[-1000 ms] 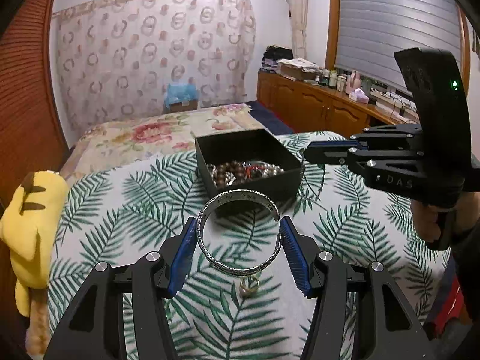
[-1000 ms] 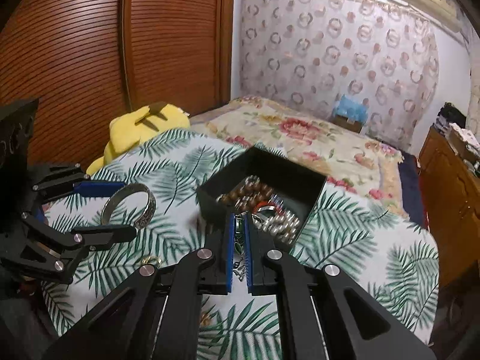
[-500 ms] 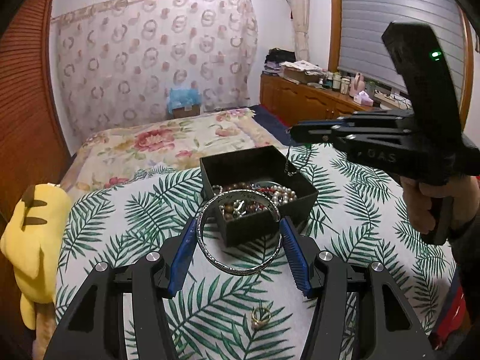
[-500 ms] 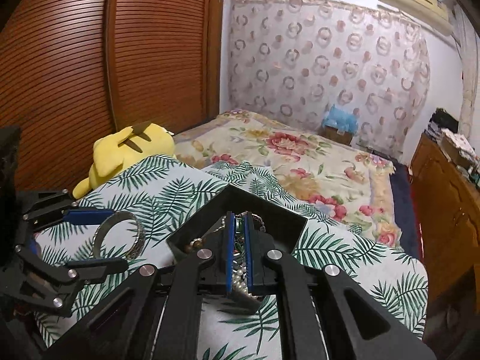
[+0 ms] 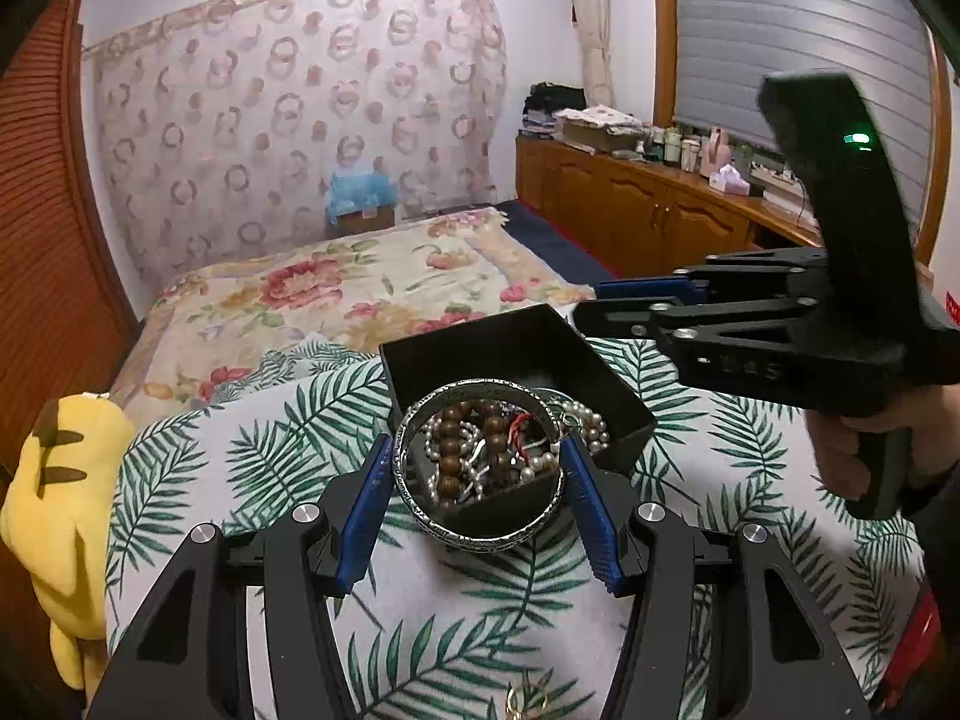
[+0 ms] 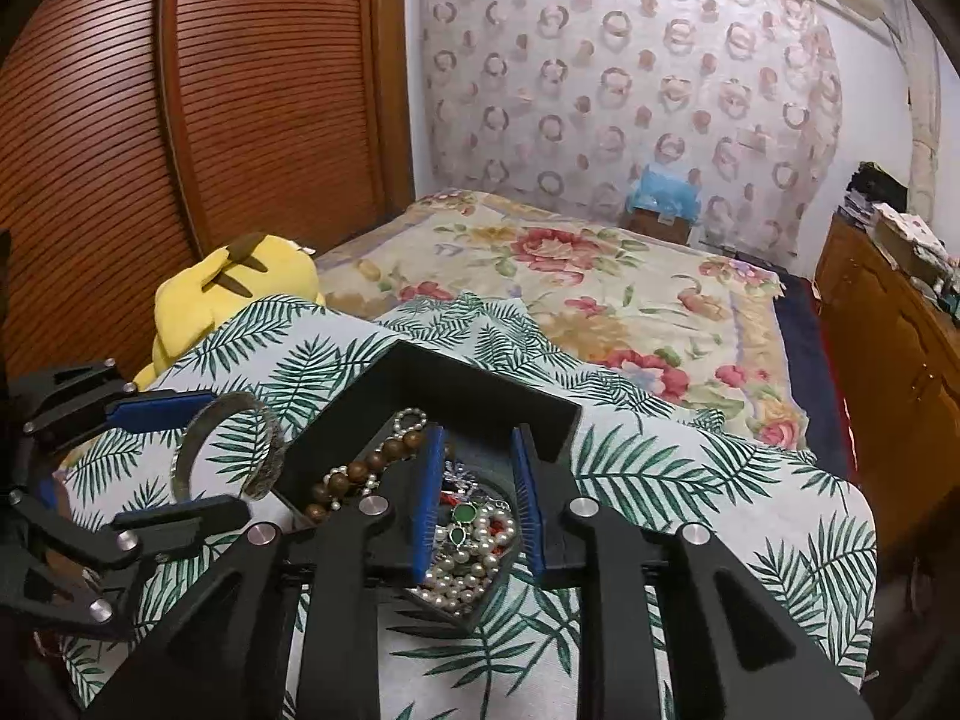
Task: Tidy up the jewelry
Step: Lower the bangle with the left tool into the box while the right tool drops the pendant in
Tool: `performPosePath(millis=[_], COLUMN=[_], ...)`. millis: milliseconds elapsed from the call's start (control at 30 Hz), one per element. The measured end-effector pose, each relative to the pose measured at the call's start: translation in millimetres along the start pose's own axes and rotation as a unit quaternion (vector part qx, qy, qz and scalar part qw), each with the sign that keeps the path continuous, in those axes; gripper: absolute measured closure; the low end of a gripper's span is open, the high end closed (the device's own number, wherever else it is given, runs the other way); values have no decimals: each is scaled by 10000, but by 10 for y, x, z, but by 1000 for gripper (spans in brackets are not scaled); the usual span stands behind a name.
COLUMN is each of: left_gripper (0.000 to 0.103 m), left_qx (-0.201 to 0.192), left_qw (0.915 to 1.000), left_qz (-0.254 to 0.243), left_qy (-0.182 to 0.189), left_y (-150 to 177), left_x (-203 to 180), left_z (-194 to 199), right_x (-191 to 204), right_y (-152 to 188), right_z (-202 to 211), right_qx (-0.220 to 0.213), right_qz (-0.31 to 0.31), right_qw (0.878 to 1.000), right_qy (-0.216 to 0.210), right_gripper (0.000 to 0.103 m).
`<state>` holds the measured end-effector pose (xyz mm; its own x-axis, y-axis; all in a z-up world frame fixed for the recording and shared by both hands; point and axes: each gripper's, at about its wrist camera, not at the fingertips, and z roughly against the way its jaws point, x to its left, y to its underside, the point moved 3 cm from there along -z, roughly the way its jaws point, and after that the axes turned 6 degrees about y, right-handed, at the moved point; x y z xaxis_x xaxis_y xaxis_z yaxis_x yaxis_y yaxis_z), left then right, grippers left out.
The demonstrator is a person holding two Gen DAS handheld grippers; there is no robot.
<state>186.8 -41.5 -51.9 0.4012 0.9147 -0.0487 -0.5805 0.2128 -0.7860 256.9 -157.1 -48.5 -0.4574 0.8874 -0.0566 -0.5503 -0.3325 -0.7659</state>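
Observation:
A silver bangle [image 5: 414, 504] is clamped between the blue pads of my left gripper [image 5: 478, 468], hanging over the near corner of the black box [image 5: 606, 384]. The box holds wooden beads [image 5: 447, 456] and pearls [image 6: 468, 576]. My right gripper [image 6: 477, 450] hovers above the box with its jaws opening. A green pendant necklace [image 6: 462, 516] lies on the pearls below the gap, and the pads do not touch it. The right wrist view shows the left gripper [image 6: 228, 453] with the bangle [image 6: 273, 450] at the box's left side. The left wrist view shows the right gripper [image 5: 591, 300] past the box's far right corner.
The box sits on a leaf-print cloth [image 5: 252, 468]. A small gold ring [image 5: 528, 702] lies on the cloth near me. A yellow plush toy [image 6: 234, 282] leans at the left edge. Behind are a floral bedspread [image 6: 600, 288] and a wooden cabinet [image 5: 648, 222].
Both grippers have moved in over the box. The right jaws, shut on the green pendant necklace before, have parted and the necklace lies in the box. The left still carries the bangle.

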Motion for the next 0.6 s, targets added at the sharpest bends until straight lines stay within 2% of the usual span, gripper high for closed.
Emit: performPosePath(millis=[300,500,567,600], left_gripper=[49,49,41,40], left_qx=[186,332,320,306], left_qw=[9998,9994,9995,9995], left_qz=[88,30,45,63], left_qy=[56,33,9,15], left_y=[-147,-205,-211,-211], left_x=[16,-47,-53,-52], left_z=[-360,-580,-581,-568], right_x=[-204,-206,-186,-178], right_y=[279,453,491,512], right_z=[193,308,360,381], right_qx=[37,67,55,49], right_qz=[-129,-155,-156,-157], right_qw=[9998,9998,9998,9998], right_qy=[153,119,82,63], right_gripper=[78,78,78,77])
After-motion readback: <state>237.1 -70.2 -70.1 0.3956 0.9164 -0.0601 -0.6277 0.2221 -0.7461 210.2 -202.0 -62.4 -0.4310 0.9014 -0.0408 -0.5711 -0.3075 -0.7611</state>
